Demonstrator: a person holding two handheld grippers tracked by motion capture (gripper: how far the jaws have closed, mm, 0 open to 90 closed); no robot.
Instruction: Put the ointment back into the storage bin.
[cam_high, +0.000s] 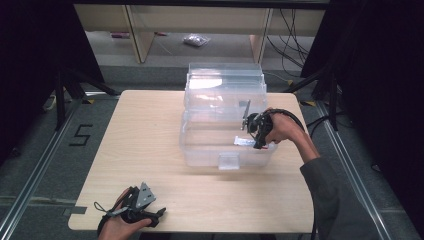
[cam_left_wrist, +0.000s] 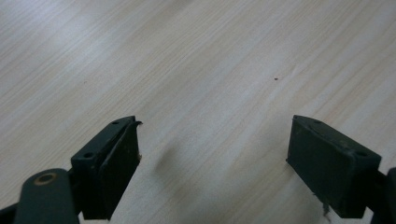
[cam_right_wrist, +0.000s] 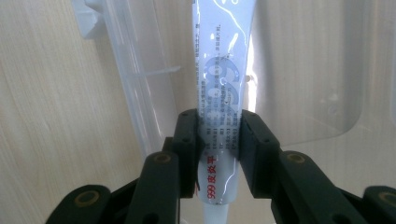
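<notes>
The white tube (cam_right_wrist: 219, 107) reads "999" in grey, with red characters near its cap. At frame centre the right claw (cam_right_wrist: 218, 140) clamps it over the clear plastic bin (cam_high: 200, 145) on the pale wood desk (cam_high: 145, 135). A "5" (cam_high: 80, 135) marks the grey floor. Lower left, the left claw (cam_left_wrist: 212, 158) gapes wide

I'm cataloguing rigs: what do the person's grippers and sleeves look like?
Both grippers are black with two blocky, flat-padded jaws and brass-ringed pivots. The left gripper carries a grey three-cornered plate; a black cable loops from the right gripper. A grey sleeve covers the right arm.
</notes>
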